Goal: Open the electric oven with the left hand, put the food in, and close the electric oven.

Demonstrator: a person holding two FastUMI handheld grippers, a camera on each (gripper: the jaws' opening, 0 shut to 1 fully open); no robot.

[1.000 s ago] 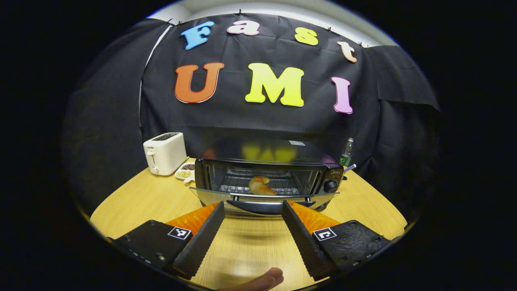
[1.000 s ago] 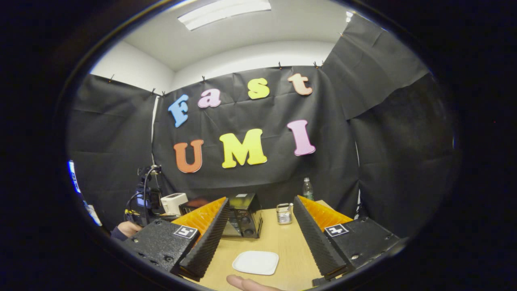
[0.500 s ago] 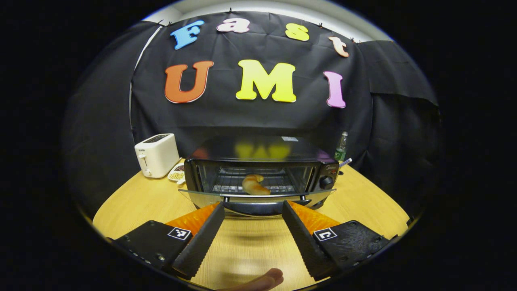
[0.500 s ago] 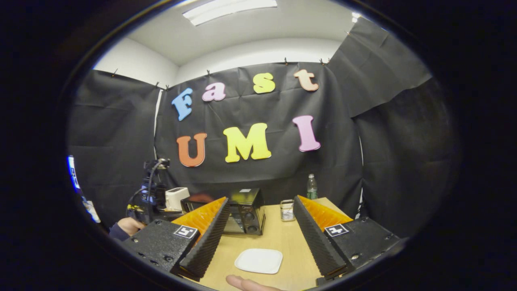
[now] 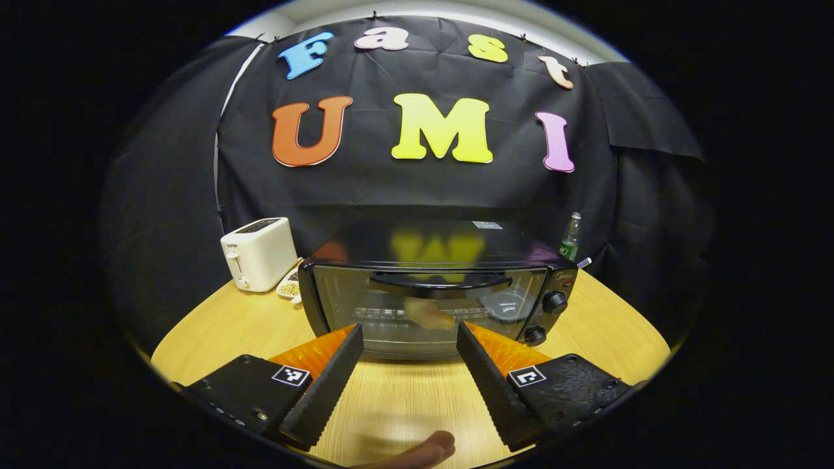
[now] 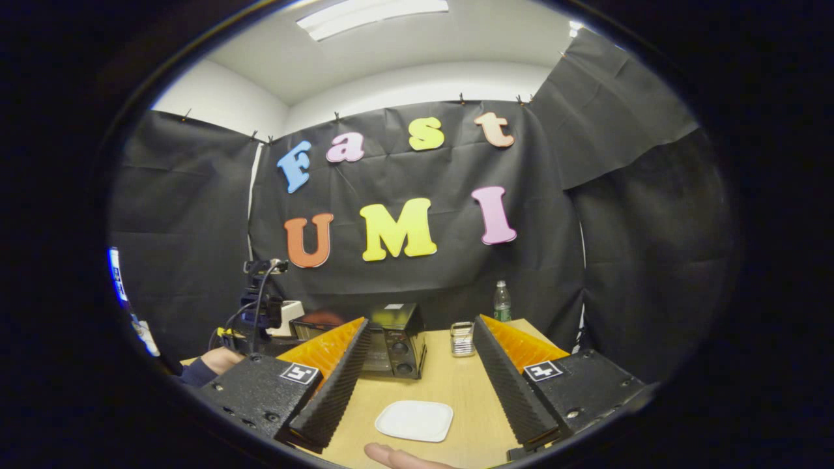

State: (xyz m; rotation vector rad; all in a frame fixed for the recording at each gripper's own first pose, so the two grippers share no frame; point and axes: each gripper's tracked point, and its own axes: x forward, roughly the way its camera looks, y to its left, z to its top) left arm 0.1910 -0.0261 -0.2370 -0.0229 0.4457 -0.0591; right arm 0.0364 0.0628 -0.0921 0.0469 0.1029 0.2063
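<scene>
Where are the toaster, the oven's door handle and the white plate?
toaster [image 5: 259, 253]: left gripper view, front face.
oven door handle [image 5: 440, 283]: left gripper view, middle of bar.
white plate [image 6: 414, 420]: right gripper view, plate's centre.

Wooden table [image 5: 586, 339] bears oven [image 5: 430, 286], toaster [image 5: 259, 253], plate [image 6: 414, 421].

Food [image 5: 428, 315] inside oven [image 5: 430, 286]; toaster [image 5: 258, 253] left of it.

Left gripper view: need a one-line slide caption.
Open left gripper faces the closed electric oven, croissant behind its glass door; white toaster to the oven's left.
</scene>
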